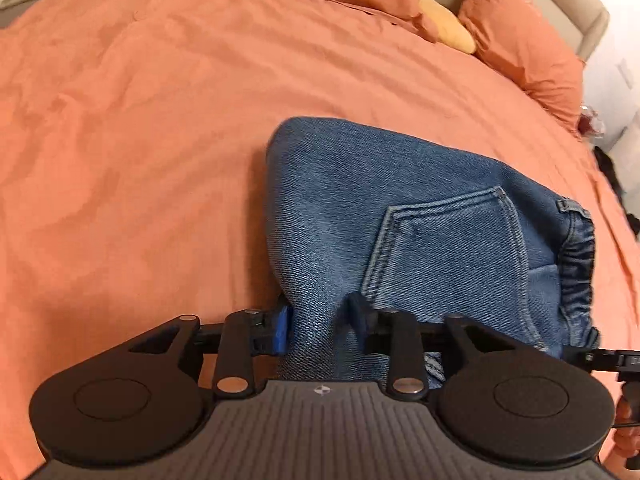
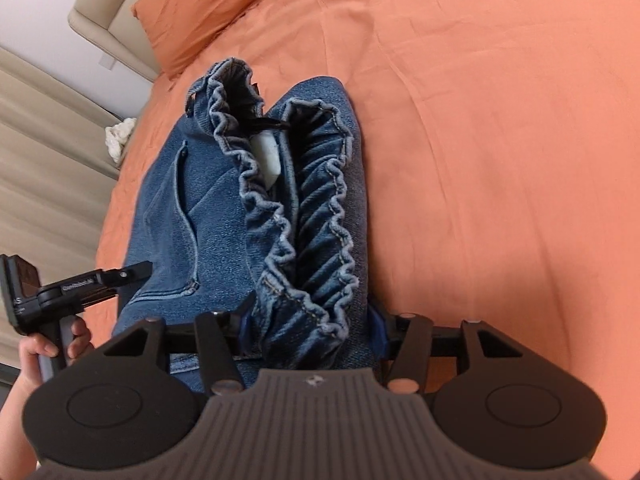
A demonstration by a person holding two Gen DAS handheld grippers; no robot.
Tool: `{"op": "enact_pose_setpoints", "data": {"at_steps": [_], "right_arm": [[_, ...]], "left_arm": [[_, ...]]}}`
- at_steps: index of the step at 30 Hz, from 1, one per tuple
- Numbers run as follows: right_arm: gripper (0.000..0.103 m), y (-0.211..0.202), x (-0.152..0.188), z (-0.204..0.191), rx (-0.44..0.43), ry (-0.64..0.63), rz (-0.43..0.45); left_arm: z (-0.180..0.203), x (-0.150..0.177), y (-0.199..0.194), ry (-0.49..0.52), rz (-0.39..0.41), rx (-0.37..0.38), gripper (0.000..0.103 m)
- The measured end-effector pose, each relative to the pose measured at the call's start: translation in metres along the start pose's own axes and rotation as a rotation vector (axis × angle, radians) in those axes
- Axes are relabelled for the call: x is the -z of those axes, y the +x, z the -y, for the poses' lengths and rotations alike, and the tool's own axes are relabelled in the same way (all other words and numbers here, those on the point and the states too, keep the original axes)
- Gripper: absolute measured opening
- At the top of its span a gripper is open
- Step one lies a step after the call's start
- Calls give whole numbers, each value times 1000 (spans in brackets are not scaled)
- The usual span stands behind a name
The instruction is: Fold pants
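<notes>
The left tongs (image 1: 322, 320) sit at the bottom of the left wrist view, pointing down onto the bed (image 1: 140, 120). A gathered ridge of blue denim fills the gap between the two fingers, with the blue pad on the left finger right against the cloth. I cannot tell whether the pads are pinching it or only flanking it.

The jeans (image 1: 400, 200) lie folded on the orange duvet, just right of the frame's centre. Their rounded fold is toward the upper left, a stitched back pocket (image 1: 452, 248) faces up, and the gathered waistband (image 1: 580, 248) is at the right edge. Orange pillows (image 1: 520, 40) and a yellow cushion (image 1: 448, 26) lie at the upper right against a beige headboard (image 1: 592, 20).

In the right wrist view, the right tongs (image 2: 310, 324) straddle the near end of the elastic waistband at bottom centre. Bunched denim takes up the whole gap between the fingers, and again I cannot tell whether they are squeezing it. The waistband runs up the middle of the frame and gapes open, with a white label (image 2: 268, 156) showing inside.

At the lower left, the person's left hand (image 2: 48, 348) holds the handle of the other tool, whose finger reaches to the edge of the jeans. A beige curtain (image 2: 40, 160) hangs along the left edge.
</notes>
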State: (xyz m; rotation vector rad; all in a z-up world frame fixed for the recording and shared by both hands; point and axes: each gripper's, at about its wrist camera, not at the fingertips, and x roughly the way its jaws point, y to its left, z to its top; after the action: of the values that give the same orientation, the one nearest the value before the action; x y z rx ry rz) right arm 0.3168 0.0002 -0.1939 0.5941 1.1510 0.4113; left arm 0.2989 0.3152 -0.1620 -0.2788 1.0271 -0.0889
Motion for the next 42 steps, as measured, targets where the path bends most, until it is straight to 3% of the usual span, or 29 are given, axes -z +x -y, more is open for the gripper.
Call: {"op": "enact_pose_setpoints", "data": {"at_steps": [1,5,13,21,25,28,31,33,37,42], "right_arm": [[66,-3,-1,-3,16,-15,4],[71,-21,-3,-29,81,-160,47],[80,-109,14,-101,120,-462,197],[89,-210,83,-145,113,-701,394],[91,-244,126,-151,136,-781,494],[92,-257,156,-148,145,-799,559],[93,-256,180,-144,152,-788,586],[93,-250,192,-140,157,-774,587],[93,-228,208,-131,213,-779,577],[93,-206,221,-121,249,-770,537]], "left_arm": [[2,0,-4,1,5,-24,47],[21,2,-35,39,31,-110,48],[89,29,-139,194,214,-298,51],[170,85,-230,311,419,-401,51],[201,121,-257,317,500,-475,63],[218,146,-263,334,504,-526,72],[227,166,-261,312,496,-532,75],[227,178,-255,280,497,-533,80],[221,198,-241,231,470,-517,80],[210,220,-224,175,439,-570,80]]}}
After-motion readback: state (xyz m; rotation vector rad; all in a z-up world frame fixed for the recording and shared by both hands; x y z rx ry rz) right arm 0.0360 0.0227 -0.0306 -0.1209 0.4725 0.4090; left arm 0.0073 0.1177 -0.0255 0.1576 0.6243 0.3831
